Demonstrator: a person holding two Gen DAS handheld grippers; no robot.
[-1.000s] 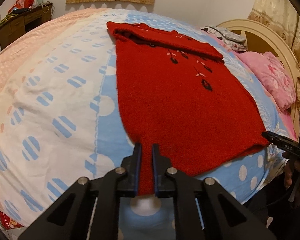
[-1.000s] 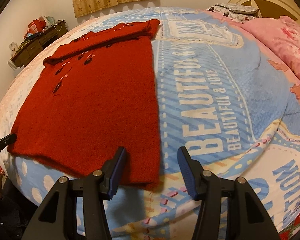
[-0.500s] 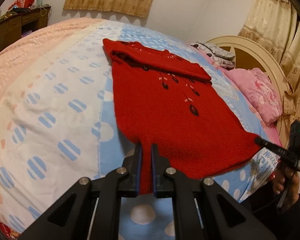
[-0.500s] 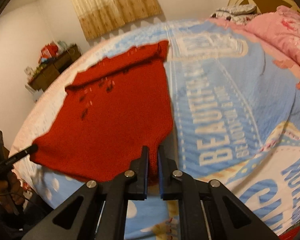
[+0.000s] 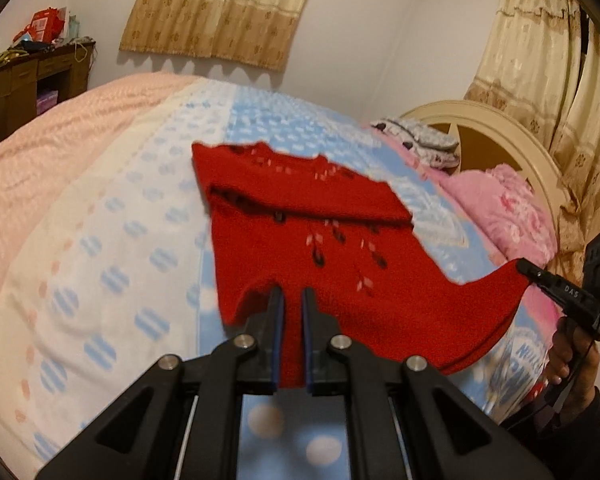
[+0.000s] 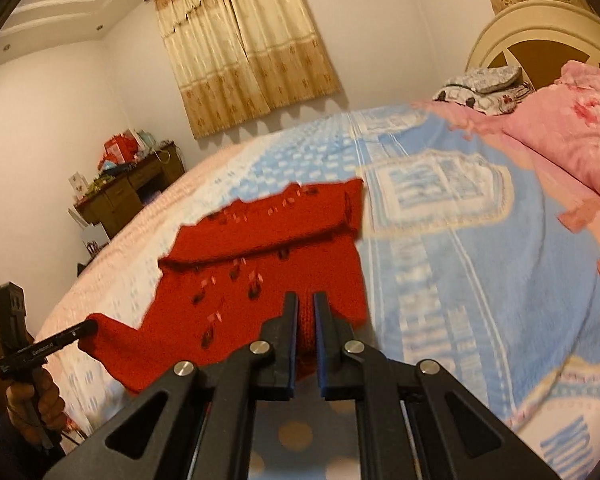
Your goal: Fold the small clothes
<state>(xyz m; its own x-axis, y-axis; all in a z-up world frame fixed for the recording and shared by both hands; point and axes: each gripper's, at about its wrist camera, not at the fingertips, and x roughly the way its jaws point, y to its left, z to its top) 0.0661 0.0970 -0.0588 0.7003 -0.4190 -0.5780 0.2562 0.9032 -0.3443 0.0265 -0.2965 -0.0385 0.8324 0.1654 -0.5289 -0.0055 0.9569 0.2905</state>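
Observation:
A red knitted sweater [image 5: 312,240] with dark flower marks lies on the bed, its sleeves folded across the top. My left gripper [image 5: 291,294] is shut on the sweater's near hem corner and holds it raised. My right gripper [image 6: 306,300] is shut on the other hem corner of the sweater [image 6: 260,272], also lifted. Each gripper shows in the other's view: the right gripper [image 5: 520,266] at the right edge, the left gripper [image 6: 90,326] at the left. The hem hangs stretched between them above the bed.
The bed [image 5: 100,240] has a blue, white and peach quilt. Pink bedding [image 6: 560,132] and a grey pillow [image 5: 420,144] lie by the cream headboard [image 5: 500,128]. A cluttered wooden desk [image 6: 128,192] stands by the far wall, under curtains.
Both grippers have lifted the sweater's bottom hem off the bed and carried it forward toward the collar. The right gripper closed on its corner a second ago.

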